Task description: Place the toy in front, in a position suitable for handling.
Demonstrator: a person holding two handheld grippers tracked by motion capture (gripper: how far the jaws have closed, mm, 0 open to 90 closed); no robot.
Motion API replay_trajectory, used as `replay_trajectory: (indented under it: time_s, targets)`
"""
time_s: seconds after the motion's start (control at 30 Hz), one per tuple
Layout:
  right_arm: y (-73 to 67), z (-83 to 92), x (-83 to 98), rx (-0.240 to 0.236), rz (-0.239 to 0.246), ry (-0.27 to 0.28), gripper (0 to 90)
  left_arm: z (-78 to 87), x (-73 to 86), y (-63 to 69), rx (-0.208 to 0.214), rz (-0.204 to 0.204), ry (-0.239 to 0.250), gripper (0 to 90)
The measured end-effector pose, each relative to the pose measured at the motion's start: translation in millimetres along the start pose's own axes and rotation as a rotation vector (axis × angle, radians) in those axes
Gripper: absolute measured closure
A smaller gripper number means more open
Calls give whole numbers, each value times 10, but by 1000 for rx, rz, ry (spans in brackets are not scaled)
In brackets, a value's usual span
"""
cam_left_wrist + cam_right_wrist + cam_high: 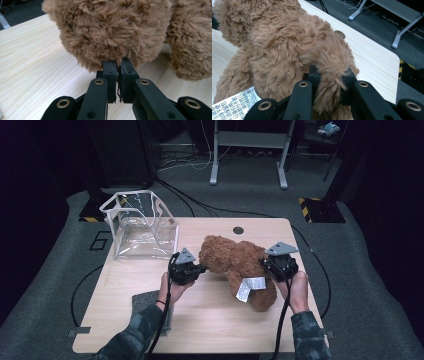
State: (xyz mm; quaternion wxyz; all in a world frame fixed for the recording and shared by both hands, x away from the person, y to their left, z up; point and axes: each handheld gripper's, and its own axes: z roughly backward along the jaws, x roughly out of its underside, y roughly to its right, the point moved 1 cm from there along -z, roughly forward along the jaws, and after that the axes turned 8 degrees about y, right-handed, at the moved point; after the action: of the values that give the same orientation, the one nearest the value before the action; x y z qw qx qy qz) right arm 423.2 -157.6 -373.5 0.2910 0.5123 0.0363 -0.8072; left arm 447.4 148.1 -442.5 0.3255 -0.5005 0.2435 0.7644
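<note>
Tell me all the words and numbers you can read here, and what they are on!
"6": a big number marked on the grey floor mat, left of the clear plastic box.
White tag on the brown teddy bear: rows of printed characters, too small and cut off to read.
Nothing to read on the wooden table.

Teddy bear (239,265) on table (210,320), right of clear box (140,225).
</note>
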Motion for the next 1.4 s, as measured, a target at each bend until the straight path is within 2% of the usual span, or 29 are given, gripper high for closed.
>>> replay_trajectory:
  time_s: [0.17, 0.23, 0.33, 0.53, 0.7, 0.87, 1.1, 1.13, 1.17, 1.3, 1.4]
  targets:
    - [-22, -89, -99, -31, 31, 16, 772, 93, 14, -44, -22, 4, 11, 854]
    - [-39, -125, -140, -36, 24, 18, 772, 134, 22, -63, -26, 11, 15, 854]
    - [-45, -190, -186, -56, 53, 19, 772, 185, 43, -95, -39, 15, 17, 853]
    - [-102, -343, -233, -100, 47, 17, 772, 275, 119, -179, -62, 38, 21, 853]
    - [-161, -490, -281, -121, 61, 17, 771, 327, 188, -233, -83, 51, 20, 854]
    - [-230, -653, -315, -143, 50, 6, 771, 367, 279, -308, -104, 63, 16, 853]
    - [-346, -932, -297, -182, 6, -28, 767, 371, 464, -426, -138, 85, -32, 853]
    - [-345, -977, -291, -188, 26, -23, 764, 361, 496, -439, -143, 91, -39, 853]
    - [-373, -1007, -281, -188, 7, -46, 760, 358, 515, -450, -142, 95, -48, 853]
    - [-433, -1116, -256, -200, 13, -62, 732, 341, 620, -494, -169, 119, -69, 851]
    - [-463, -1151, -241, -200, 12, -69, 715, 371, 641, -520, -180, 134, -65, 849]
